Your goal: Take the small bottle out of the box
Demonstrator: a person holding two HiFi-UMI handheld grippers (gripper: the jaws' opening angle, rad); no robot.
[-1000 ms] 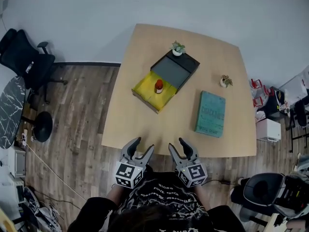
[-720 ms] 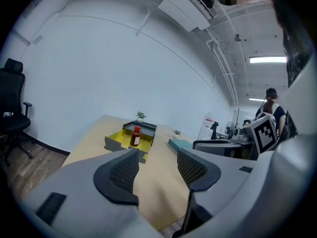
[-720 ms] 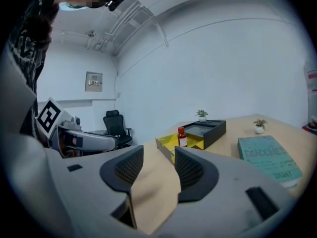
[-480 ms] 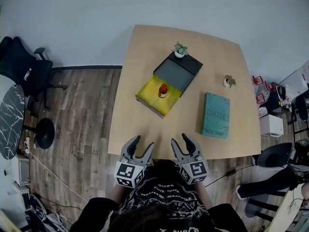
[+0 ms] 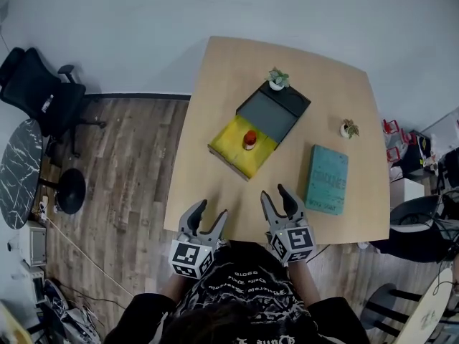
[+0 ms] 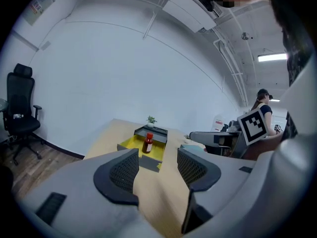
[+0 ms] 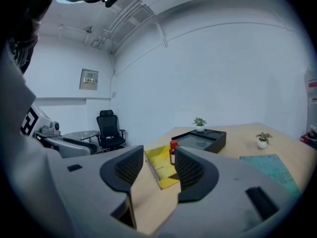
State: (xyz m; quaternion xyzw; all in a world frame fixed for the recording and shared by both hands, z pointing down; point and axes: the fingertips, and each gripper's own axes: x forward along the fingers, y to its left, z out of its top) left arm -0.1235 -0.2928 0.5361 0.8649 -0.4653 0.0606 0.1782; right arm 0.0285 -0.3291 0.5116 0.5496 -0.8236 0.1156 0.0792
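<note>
right gripper (image 5: 273, 192) has crept nearer the box (image 5: 235, 151), jaws wide and empty. left gripper (image 5: 212, 208) likewise wide, further off. bottle (image 5: 249, 139) is probably still untouched inside.

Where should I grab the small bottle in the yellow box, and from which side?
Grip the small bottle by its red cap and neck, coming straight down from above: it stands upright, and the yellow box walls ring its base.

Black shirt (image 5: 242, 282) with white print; grey jaws
</note>
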